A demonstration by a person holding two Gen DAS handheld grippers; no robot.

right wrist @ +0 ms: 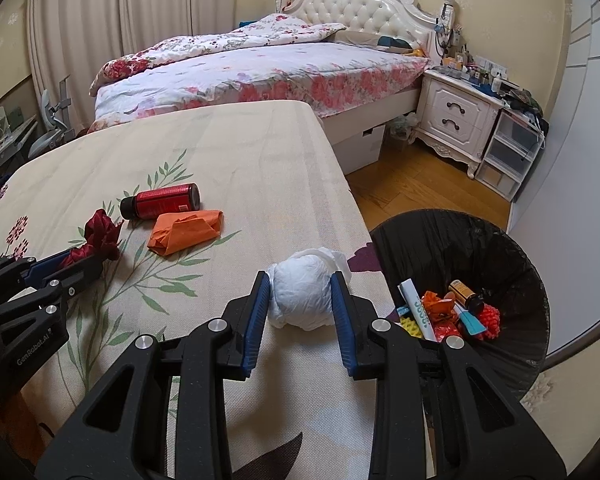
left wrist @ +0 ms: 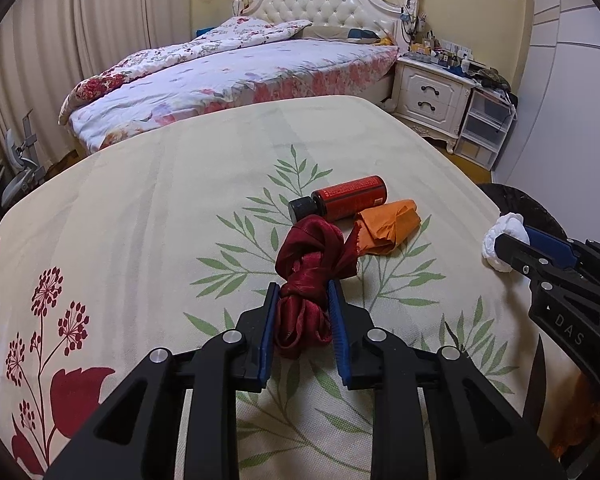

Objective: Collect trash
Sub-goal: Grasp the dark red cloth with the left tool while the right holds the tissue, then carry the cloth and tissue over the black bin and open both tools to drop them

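Currently mid-pickup, both claws loaded. Left claw [left wrist: 303, 316] is clamped on the dark red knotted ribbon [left wrist: 312, 276], which lies on the tabletop [left wrist: 140, 220]. Right claw [right wrist: 301, 308] is clamped on the white crumpled wad [right wrist: 304, 296] near the tabletop's right edge. Black-lined trash bin [right wrist: 512, 248] sits just beside that edge and already holds mixed rubbish.

Next, I judge: lift both clear, carry over the bin, release inside the liner. The wad has the shorter trip.

Left to collect: red bottle [left wrist: 346, 200] on its side and orange paper wad [left wrist: 388, 232], touching or nearly so.

Readable text: "GenRobot.AI" on the left claw body in the right view, "DAS" on the right claw in the left view. Bottle label too small to read.
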